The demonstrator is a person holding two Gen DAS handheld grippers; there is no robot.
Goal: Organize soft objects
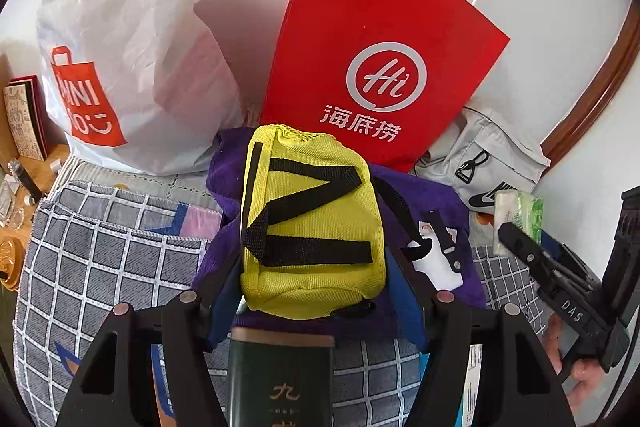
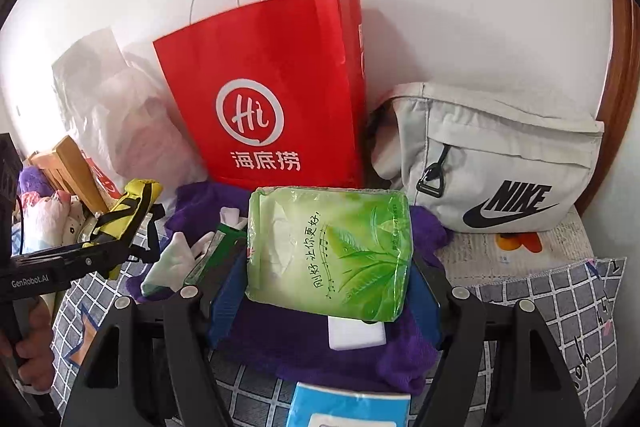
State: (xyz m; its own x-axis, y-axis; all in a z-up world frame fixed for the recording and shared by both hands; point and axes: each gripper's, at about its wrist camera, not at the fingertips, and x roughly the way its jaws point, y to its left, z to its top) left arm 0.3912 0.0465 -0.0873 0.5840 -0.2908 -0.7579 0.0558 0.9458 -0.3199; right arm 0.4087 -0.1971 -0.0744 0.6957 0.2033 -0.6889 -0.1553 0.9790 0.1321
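A yellow pouch (image 1: 312, 211) with black straps sits between the fingers of my left gripper (image 1: 314, 263), which is shut on it above a purple towel (image 1: 424, 203). My right gripper (image 2: 328, 267) is shut on a green tissue pack (image 2: 332, 247); its blue pads press on both sides of the pack. The same purple towel (image 2: 320, 351) lies under that pack. In the right wrist view the left gripper's fingers (image 2: 100, 251) come in from the left with the yellow pouch (image 2: 132, 203). The tissue pack (image 1: 518, 215) also shows at the right edge of the left wrist view.
A red paper bag (image 1: 380, 47) stands against the wall, with a white plastic bag (image 1: 132, 27) on its left and a grey Nike bag (image 2: 500, 167) on its right. A checked blanket (image 1: 100, 247) covers the surface. A second green pack (image 2: 216, 243) and a blue packet (image 2: 348, 407) lie nearby.
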